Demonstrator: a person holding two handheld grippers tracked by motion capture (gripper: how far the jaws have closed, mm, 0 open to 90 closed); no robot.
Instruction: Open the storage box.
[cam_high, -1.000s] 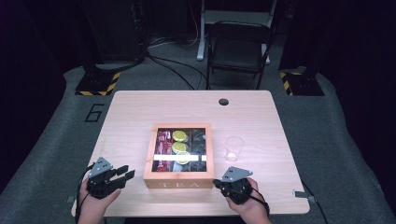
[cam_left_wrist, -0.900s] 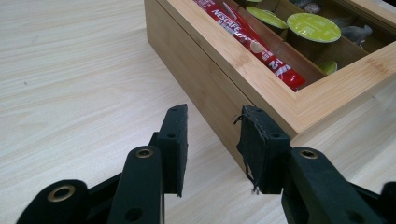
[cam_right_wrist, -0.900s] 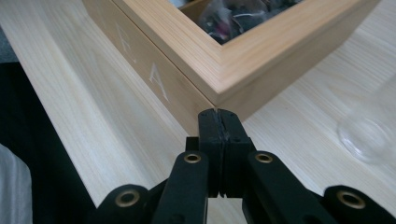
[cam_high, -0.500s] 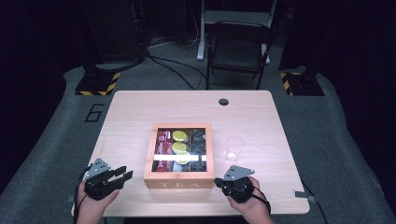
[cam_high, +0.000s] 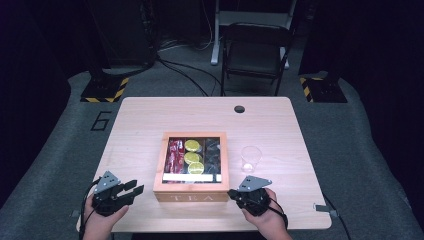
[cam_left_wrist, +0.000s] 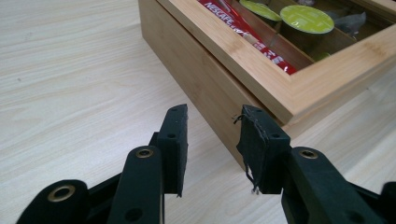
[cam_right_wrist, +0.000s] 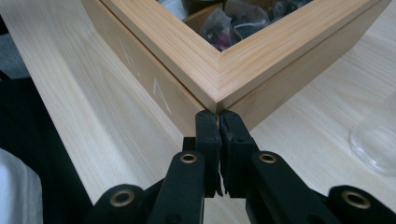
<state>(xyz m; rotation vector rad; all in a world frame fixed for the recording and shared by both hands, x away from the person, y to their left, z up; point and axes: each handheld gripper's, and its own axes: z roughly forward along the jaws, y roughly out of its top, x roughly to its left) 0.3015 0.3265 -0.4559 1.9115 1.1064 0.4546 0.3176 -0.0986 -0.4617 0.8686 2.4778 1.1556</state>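
Note:
A wooden tea box (cam_high: 190, 196) with a glass lid sits at the table's front middle. Under the glass lie red Nescafe sticks (cam_high: 175, 152), green capsules (cam_high: 193, 157) and dark packets (cam_high: 213, 152). My left gripper (cam_high: 136, 189) rests on the table just left of the box's front left corner. In the left gripper view its jaws (cam_left_wrist: 212, 116) stand apart with nothing between them, facing the box's side wall (cam_left_wrist: 205, 74). My right gripper (cam_high: 232, 193) lies at the front right corner. Its jaws (cam_right_wrist: 217, 117) are pressed together, tips right at the box's corner edge (cam_right_wrist: 219, 70).
A clear plastic cup (cam_high: 250, 158) stands right of the box and shows at the edge of the right gripper view (cam_right_wrist: 376, 140). The table (cam_high: 150, 120) has a cable hole (cam_high: 239, 109) at the back. A folding chair (cam_high: 255, 50) stands behind it.

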